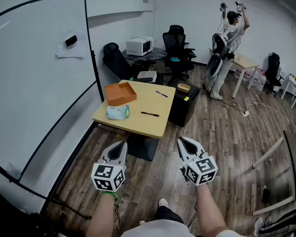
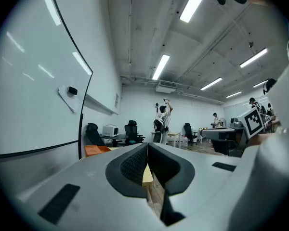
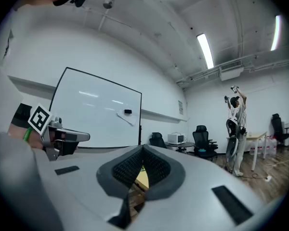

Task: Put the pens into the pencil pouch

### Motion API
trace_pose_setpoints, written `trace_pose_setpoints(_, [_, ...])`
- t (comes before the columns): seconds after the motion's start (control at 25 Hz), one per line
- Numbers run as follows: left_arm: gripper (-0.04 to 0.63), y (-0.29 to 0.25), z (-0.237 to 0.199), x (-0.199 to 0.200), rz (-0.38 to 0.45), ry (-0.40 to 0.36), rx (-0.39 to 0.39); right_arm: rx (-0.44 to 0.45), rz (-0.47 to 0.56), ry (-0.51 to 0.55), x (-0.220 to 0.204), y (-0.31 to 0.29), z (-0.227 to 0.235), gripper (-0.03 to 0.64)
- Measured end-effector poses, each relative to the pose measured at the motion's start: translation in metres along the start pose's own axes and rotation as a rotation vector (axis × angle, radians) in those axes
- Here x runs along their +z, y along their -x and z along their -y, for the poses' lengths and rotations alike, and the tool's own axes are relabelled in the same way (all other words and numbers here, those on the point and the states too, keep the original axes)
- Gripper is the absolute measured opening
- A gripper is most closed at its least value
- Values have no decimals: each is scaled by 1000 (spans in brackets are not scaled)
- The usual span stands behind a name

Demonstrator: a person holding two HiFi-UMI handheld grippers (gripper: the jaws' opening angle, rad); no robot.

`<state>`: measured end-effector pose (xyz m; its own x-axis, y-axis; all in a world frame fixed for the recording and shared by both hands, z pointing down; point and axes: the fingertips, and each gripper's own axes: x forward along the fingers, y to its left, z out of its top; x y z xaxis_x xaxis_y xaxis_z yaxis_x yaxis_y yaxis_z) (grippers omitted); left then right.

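Table (image 1: 149, 126): stands well ahead of the person on the wood floor and carries all the task's things. Nothing is within reach yet, so the job looks not yet begun.
Left gripper (image 1: 121, 145): held level and aimed at the table, jaws pressed together with nothing between them, likely a carrying pose for the approach.
Right gripper (image 1: 182, 141): the same, jaws closed and empty, beside the left.
Box (image 1: 120, 93): orange, open-topped, at the table's far left corner.
Pouch (image 1: 118, 112): pale blue, soft-looking, just in front of the box. Whether it is open cannot be told.
Pens (image 1: 150, 114): thin and dark, one mid-table near the pouch, another (image 1: 161, 94) toward the far edge.
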<state>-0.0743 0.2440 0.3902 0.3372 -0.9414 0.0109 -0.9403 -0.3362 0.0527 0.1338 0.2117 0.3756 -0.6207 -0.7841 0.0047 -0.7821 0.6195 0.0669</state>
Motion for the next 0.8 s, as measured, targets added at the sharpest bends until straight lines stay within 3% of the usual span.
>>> trace_pose_setpoints(0.8, [15,1,1,-14,-19,3,-14,-5,-9,10,-5,-2,-7,0])
